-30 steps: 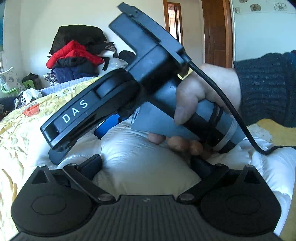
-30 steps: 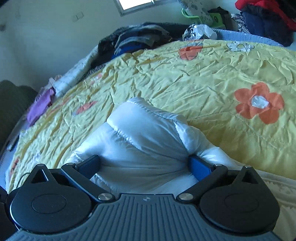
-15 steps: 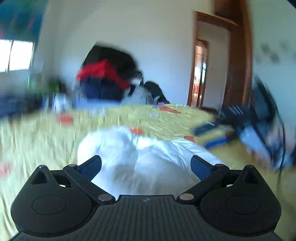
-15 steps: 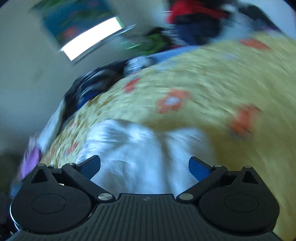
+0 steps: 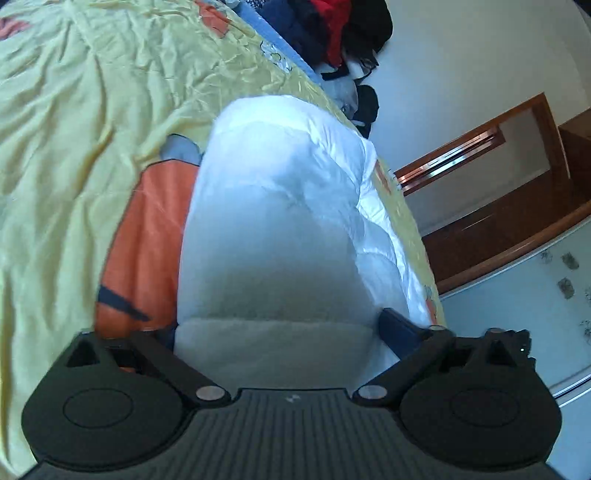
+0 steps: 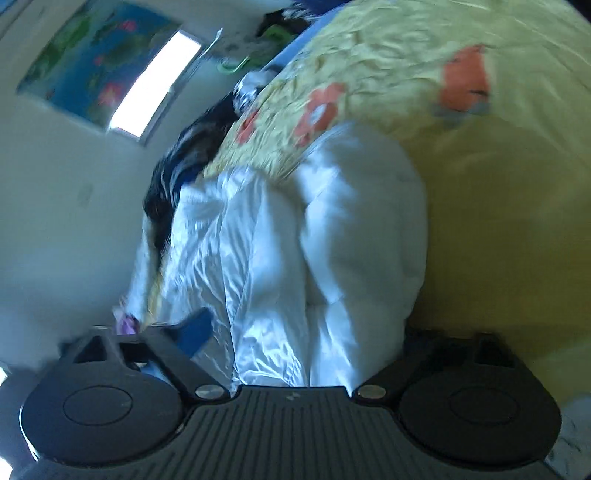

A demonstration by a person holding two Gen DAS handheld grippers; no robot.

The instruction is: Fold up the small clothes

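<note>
A puffy white quilted jacket point(image 5: 280, 206) is seen lying on a bed covered by a crumpled yellow bedspread with orange flower prints point(image 5: 74, 122). In the left wrist view the jacket's near edge lies between the fingers of the left hand-held gripper point(image 5: 277, 332), whose jaws are closing; the blue pads stand at either side of the padded cloth, and it cannot be told whether they press on it yet. In the right wrist view, which is blurred, the glossy folds of the jacket point(image 6: 314, 240) run down between the fingers of the right hand-held gripper point(image 6: 295, 332), whose jaws are also closing; its left blue pad point(image 6: 194, 330) is seen apart from the cloth, while the right finger is hidden behind the bulge of the jacket. A heap of dark and red clothes point(image 5: 332, 33) is piled at the far end of the bed, beside a wooden door frame point(image 5: 491, 147).
</note>
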